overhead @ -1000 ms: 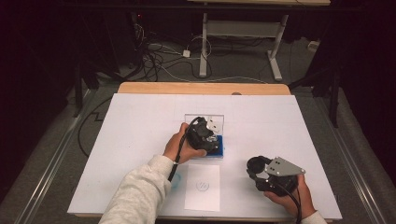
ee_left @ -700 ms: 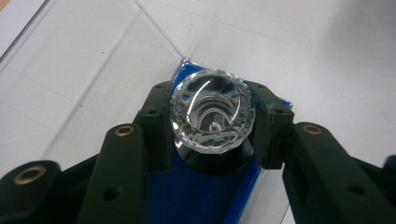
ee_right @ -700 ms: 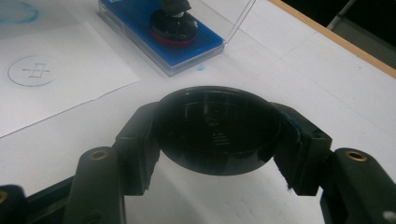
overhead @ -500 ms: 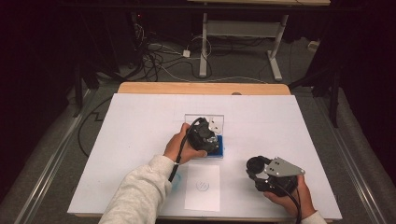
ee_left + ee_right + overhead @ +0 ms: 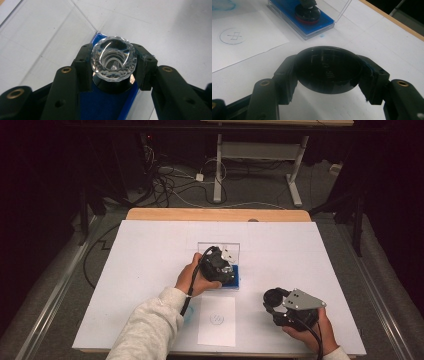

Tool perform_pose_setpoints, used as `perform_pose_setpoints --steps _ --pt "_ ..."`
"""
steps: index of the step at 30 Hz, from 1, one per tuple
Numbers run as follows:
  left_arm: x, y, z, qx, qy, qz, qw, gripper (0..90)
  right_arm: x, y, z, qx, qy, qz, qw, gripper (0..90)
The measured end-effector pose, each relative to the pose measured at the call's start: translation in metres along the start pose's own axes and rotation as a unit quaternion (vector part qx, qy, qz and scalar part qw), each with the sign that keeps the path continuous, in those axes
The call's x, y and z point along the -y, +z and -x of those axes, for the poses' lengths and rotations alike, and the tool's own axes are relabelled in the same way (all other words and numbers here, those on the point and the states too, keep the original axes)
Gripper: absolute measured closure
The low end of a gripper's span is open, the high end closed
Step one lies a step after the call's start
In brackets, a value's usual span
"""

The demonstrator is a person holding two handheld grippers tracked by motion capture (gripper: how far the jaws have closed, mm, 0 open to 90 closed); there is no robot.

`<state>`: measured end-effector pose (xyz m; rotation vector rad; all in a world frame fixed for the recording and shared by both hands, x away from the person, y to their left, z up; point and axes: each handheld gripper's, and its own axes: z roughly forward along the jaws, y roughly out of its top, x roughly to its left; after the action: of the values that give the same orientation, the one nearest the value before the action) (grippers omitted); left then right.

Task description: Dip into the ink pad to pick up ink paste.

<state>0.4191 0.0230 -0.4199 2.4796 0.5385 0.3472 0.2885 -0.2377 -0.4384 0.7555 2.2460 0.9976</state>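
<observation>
- Your left gripper (image 5: 226,269) was clenched on the stamp's clear faceted knob (image 5: 113,61), one jaw on each side of it, pads pressing.
- The stamp's black base (image 5: 308,15) stood upright on the blue ink pad (image 5: 100,105), in the clear case (image 5: 218,249) at mid-table, just far of the paper (image 5: 216,332).
- Your right gripper (image 5: 275,301) was at near right, well apart from the case, and grasped a round black cap (image 5: 328,72), prob. the stamp's cover. It was held off the white table top (image 5: 150,270).
- Done so far, as I judge it: cap off, case open, stamp on the pad for inking. The paper already bore one circle print (image 5: 234,36) with a cross-like mark inside.
- Whether that print came from this stamp, can't tell.
- Left to do, prob.: lift the stamp off the pad, carry it near to the paper, press it down, then recap it w/ the right hand and shut the case.
- There was a faint blue smear on the table near left of the paper.
- Vs. the earlier frames: no change. Both hands kept their places, both grips stayed the same, and stamp, case and paper lay as before.
</observation>
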Motion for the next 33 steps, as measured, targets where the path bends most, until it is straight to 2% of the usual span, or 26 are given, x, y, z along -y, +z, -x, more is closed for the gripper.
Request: perform_pose_setpoints --steps 3,4,6,7,9,12,15,22,23,26,27,33 --pt "0.003 -0.002 -0.006 0.013 -0.019 0.013 0.9997 54.7 0.000 -0.001 0.000 0.001 0.002 0.000 1.0000 38.3" --pt "0.005 -0.005 -0.007 0.023 -0.022 0.022 0.9993 54.7 0.001 -0.001 0.000 0.002 0.002 -0.001 1.0000 38.2" --pt "0.006 -0.013 -0.007 0.020 -0.025 0.039 0.9987 54.7 0.002 -0.001 0.001 0.001 0.002 -0.001 1.0000 38.3" --pt "0.006 -0.019 -0.007 0.020 -0.021 0.046 0.9985 54.7 0.002 -0.001 0.002 0.001 0.002 -0.002 1.0000 38.2" --pt "0.007 -0.031 -0.009 0.008 -0.020 0.064 0.9977 54.7 0.003 -0.002 0.002 0.004 0.006 -0.001 1.0000 38.3" --pt "0.012 -0.048 -0.012 0.009 -0.027 0.092 0.9954 54.7 0.004 -0.005 0.002 0.009 0.010 0.002 0.9999 38.2" --pt "0.019 -0.059 -0.013 0.008 -0.022 0.100 0.9947 54.7 0.004 -0.007 0.003 0.010 0.012 0.006 0.9999 38.3" --pt "0.042 -0.079 -0.015 -0.003 -0.027 0.120 0.9924 54.8 0.002 -0.009 0.002 0.006 0.010 0.012 0.9999 38.3" --pt "0.046 -0.082 -0.014 -0.004 -0.023 0.118 0.9928 54.7 0.002 -0.010 0.002 0.004 0.011 0.015 0.9998 38.3" --pt "0.057 -0.087 -0.010 -0.010 -0.020 0.118 0.9927 54.7 0.002 -0.010 0.004 0.003 0.015 0.018 0.9997 38.3" --pt "0.060 -0.089 -0.009 -0.010 -0.022 0.124 0.9920 54.7 0.002 -0.010 0.004 0.003 0.015 0.017 0.9997 38.3" --pt "0.067 -0.095 -0.007 -0.010 -0.019 0.131 0.9911 54.7 0.003 -0.009 0.004 0.000 0.016 0.021 0.9996 38.3"
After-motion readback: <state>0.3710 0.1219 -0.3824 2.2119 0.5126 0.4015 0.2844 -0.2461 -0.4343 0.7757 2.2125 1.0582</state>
